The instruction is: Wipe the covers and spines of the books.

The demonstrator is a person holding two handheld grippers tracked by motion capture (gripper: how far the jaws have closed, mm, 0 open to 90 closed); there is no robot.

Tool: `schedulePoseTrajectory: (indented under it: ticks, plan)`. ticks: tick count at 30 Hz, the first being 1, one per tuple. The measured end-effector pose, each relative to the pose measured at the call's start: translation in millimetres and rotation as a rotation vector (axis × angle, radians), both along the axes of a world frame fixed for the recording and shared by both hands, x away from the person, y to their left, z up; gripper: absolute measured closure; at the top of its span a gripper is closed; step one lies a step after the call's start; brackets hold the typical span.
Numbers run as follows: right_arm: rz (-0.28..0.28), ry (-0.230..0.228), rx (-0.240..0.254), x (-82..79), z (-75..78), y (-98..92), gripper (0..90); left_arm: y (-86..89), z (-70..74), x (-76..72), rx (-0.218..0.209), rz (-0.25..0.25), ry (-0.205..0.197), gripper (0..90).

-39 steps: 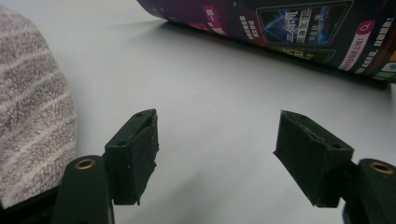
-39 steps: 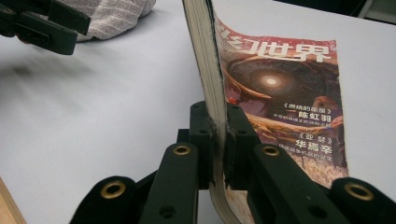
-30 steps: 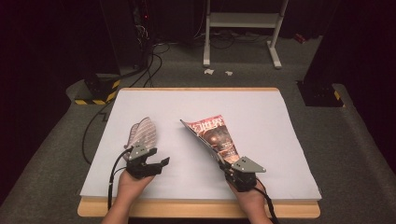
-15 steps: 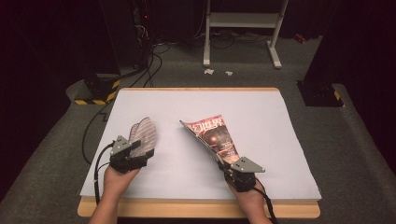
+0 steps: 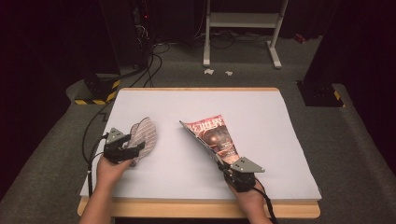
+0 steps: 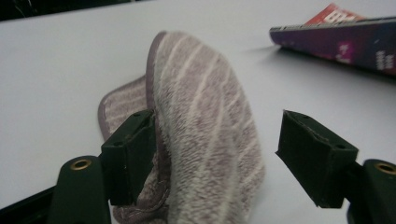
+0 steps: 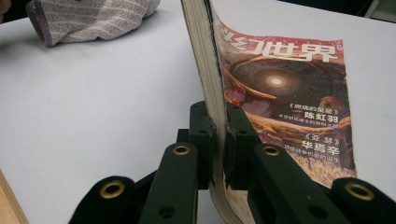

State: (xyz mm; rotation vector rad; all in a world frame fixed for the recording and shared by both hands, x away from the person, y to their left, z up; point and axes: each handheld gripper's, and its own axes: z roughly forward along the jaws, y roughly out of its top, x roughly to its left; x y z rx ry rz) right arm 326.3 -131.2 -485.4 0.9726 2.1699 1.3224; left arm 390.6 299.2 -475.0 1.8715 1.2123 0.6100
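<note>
A purple-grey striped terry slipper lies on the white table cover at the left. My left gripper comes at it from the left side with its jaws apart. In the left gripper view the slipper stands between the jaws of the left gripper: the left pad touches it and the right pad is off it. My right gripper is shut on the near edge of a red-covered magazine, which stands tilted on the table. In the right gripper view the right gripper pinches the magazine at its pages.
The table's wooden front edge runs just below both hands. Bare white cover lies between slipper and magazine and across the far half. Beyond the table are cables, a striped floor block and a white stand.
My left hand has moved left and slightly away, from below the slipper to its left side. The right gripper and the magazine have stayed put.
</note>
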Motion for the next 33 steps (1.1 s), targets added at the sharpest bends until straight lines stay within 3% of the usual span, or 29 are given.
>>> schedulePoseTrajectory:
  ticks: [4,8,11,16,18,22,33]
  plan:
    - [-0.001,0.005,0.004,0.0,-0.3,0.1,83.9,-1.4,-13.0,8.8,0.042,0.033,0.056,35.0]
    - [0.0,0.006,0.007,0.1,0.2,0.2,83.9,1.5,-25.0,12.4,0.021,0.04,0.097,49.5]
    - [0.002,0.006,0.009,0.6,0.1,-0.4,83.9,-0.5,-30.9,9.1,0.027,0.035,0.073,58.8]
    - [0.005,0.005,0.011,0.8,-0.1,-0.4,84.0,-3.9,-28.5,5.2,0.028,0.032,0.046,71.0]
    - [0.007,0.014,0.019,1.3,0.3,-1.0,84.0,-6.5,-25.6,2.3,0.025,0.025,0.025,72.0]
    - [0.012,0.02,0.034,2.1,0.5,-2.7,84.1,-11.1,-15.8,-2.8,-0.031,0.011,-0.017,72.4]
    - [0.035,0.027,0.047,-1.0,0.7,-4.7,84.2,-36.6,9.8,0.0,-0.078,-0.029,-0.068,71.9]
